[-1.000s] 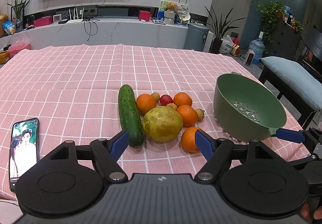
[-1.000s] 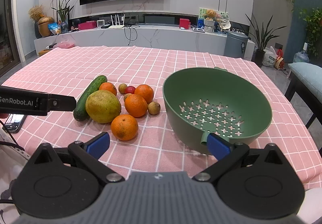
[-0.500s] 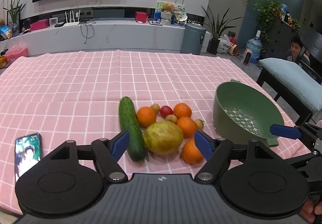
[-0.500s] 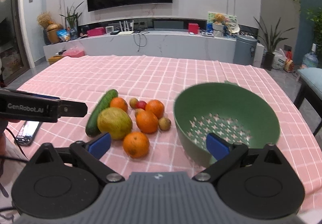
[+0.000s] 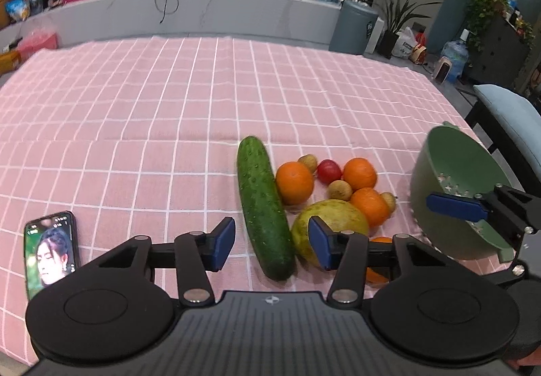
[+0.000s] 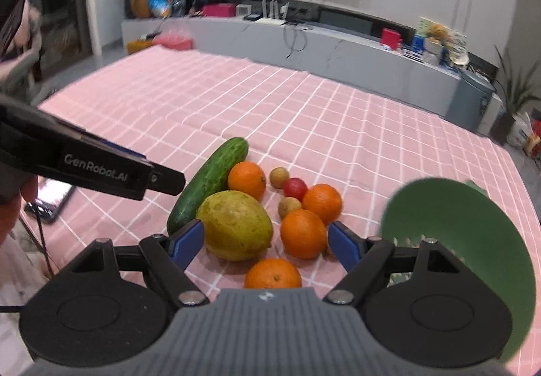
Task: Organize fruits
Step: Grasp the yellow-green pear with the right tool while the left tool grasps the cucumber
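A cucumber [image 5: 262, 207] lies on the pink checked cloth beside several oranges [image 5: 294, 182], a large yellow-green fruit [image 5: 341, 220], a small red fruit [image 5: 328, 170] and small brown fruits [image 5: 339, 190]. My left gripper [image 5: 272, 242] is open, its fingers on either side of the cucumber's near end. My right gripper [image 6: 265, 245] is open above the yellow-green fruit [image 6: 235, 230] and the oranges [image 6: 302, 233]. The cucumber [image 6: 209, 181] lies left of them. A green colander [image 6: 473, 237] stands at the right.
A phone [image 5: 50, 251] with a lit screen lies on the cloth at the near left. The colander [image 5: 453, 193] stands near the table's right edge, with a chair [image 5: 507, 112] beyond. The right gripper's finger [image 5: 456, 207] reaches in front of the colander.
Both grippers have moved forward and down toward the fruit pile. The left one now straddles the cucumber's near end. The right one has shifted left, from the colander to over the fruits.
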Demonstrator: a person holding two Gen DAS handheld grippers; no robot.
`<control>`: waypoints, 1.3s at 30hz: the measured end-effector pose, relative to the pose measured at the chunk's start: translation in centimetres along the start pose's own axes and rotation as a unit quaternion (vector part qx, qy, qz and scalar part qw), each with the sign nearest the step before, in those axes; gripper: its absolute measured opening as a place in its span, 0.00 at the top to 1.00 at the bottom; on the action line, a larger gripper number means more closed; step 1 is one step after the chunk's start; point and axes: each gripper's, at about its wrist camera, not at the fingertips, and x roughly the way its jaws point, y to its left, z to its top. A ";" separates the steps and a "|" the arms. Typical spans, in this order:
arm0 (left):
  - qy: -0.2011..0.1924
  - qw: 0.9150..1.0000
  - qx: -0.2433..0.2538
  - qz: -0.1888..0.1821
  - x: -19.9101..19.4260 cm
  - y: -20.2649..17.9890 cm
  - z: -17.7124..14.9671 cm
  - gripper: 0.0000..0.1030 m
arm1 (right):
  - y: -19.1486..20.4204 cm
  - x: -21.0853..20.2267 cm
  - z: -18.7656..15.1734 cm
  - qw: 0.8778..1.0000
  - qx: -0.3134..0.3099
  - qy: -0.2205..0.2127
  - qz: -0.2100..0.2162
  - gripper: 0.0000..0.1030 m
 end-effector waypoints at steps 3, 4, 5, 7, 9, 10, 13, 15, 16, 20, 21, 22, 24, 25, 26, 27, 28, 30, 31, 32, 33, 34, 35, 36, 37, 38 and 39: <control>0.005 1.000 -0.010 -0.008 0.8 0.8 0.1 0.43 | 0.7 1.3 0.5 1.000 -0.025 -0.004 0.008 0.25; 0.006 1.000 -0.013 -0.013 1.1 1.1 0.0 0.43 | 0.9 1.6 0.6 1.000 -0.030 -0.001 0.010 0.25; 0.010 1.000 -0.018 -0.017 1.4 1.4 0.1 0.45 | 1.0 1.9 0.8 0.999 -0.032 0.001 0.015 0.25; 0.017 0.999 -0.028 -0.027 1.9 1.9 0.1 0.47 | 1.4 2.7 1.0 0.999 -0.038 0.003 0.021 0.27; 0.023 0.999 -0.035 -0.032 2.2 2.2 0.1 0.47 | 1.6 3.4 1.0 0.999 -0.046 0.010 0.025 0.28; 0.025 0.998 -0.038 -0.034 2.4 2.3 0.1 0.47 | 1.6 3.7 1.0 0.998 -0.046 0.015 0.027 0.28; 0.027 0.998 -0.041 -0.036 3.0 2.4 0.2 0.47 | 1.4 4.6 1.0 0.998 -0.039 0.023 0.036 0.28; 0.028 0.998 -0.042 -0.036 3.4 2.5 0.4 0.47 | 1.4 5.3 1.0 0.998 -0.037 0.027 0.041 0.28; 0.029 0.998 -0.042 -0.037 3.5 2.5 0.5 0.47 | 1.4 5.5 1.0 0.998 -0.037 0.028 0.045 0.28; 0.033 0.998 -0.044 -0.041 4.3 2.7 1.1 0.47 | 1.7 6.2 0.9 0.997 -0.043 0.031 0.057 0.31; 0.034 0.998 -0.044 -0.041 4.6 2.7 1.2 0.47 | 1.6 6.5 0.9 0.997 -0.041 0.032 0.061 0.32; 0.037 0.997 -0.045 -0.040 4.8 2.8 1.4 0.47 | 1.6 6.6 0.9 0.997 -0.039 0.034 0.065 0.34; 0.041 0.997 -0.047 -0.040 5.3 2.9 1.6 0.47 | 1.4 7.0 0.9 0.996 -0.034 0.037 0.071 0.35; 0.043 0.997 -0.047 -0.040 5.5 2.9 1.7 0.47 | 1.3 7.1 0.9 0.996 -0.031 0.037 0.075 0.35; 0.045 0.997 -0.047 -0.039 5.7 3.0 1.7 0.47 | 1.1 7.2 0.8 0.996 -0.029 0.036 0.077 0.35; 0.047 0.997 -0.046 -0.039 5.8 3.0 1.7 0.48 | 1.0 7.2 0.9 0.996 -0.025 0.037 0.079 0.35; 0.047 0.997 -0.046 -0.039 5.9 3.0 1.8 0.48 | 0.8 7.2 0.9 0.996 -0.020 0.038 0.081 0.36; 0.048 0.997 -0.045 -0.041 6.1 3.0 1.8 0.48 | 0.6 7.2 0.9 0.996 -0.013 0.040 0.083 0.36; 0.048 0.997 -0.046 -0.041 6.1 3.0 1.8 0.48 | 0.5 7.0 0.9 0.996 -0.013 0.038 0.082 0.36; 0.048 0.997 -0.046 -0.040 6.2 3.1 1.8 0.48 | 0.5 6.8 0.9 0.996 -0.013 0.035 0.082 0.36; 0.049 0.997 -0.047 -0.040 6.3 3.1 1.9 0.48 | 0.4 6.4 1.0 0.996 -0.012 0.031 0.082 0.36; 0.050 0.997 -0.047 -0.041 6.5 3.1 1.9 0.48 | 0.3 6.1 1.1 0.996 -0.012 0.027 0.082 0.36; 0.051 0.997 -0.046 -0.041 6.6 3.1 2.0 0.48 | 0.3 5.7 1.3 0.996 -0.012 0.023 0.082 0.36; 0.052 0.997 -0.044 -0.041 6.8 3.0 2.0 0.48 | 0.2 5.4 1.5 0.996 -0.014 0.021 0.081 0.36; 0.051 0.997 -0.046 -0.045 6.8 3.1 2.1 0.48 | 0.2 5.1 1.7 0.997 -0.019 0.020 0.079 0.36; 0.052 0.997 -0.046 -0.046 6.9 3.1 2.2 0.48 | 0.3 4.9 1.9 0.997 -0.026 0.023 0.071 0.36; 0.052 0.997 -0.046 -0.046 7.0 3.1 2.3 0.48 | 0.3 4.8 2.1 0.997 -0.032 0.025 0.066 0.36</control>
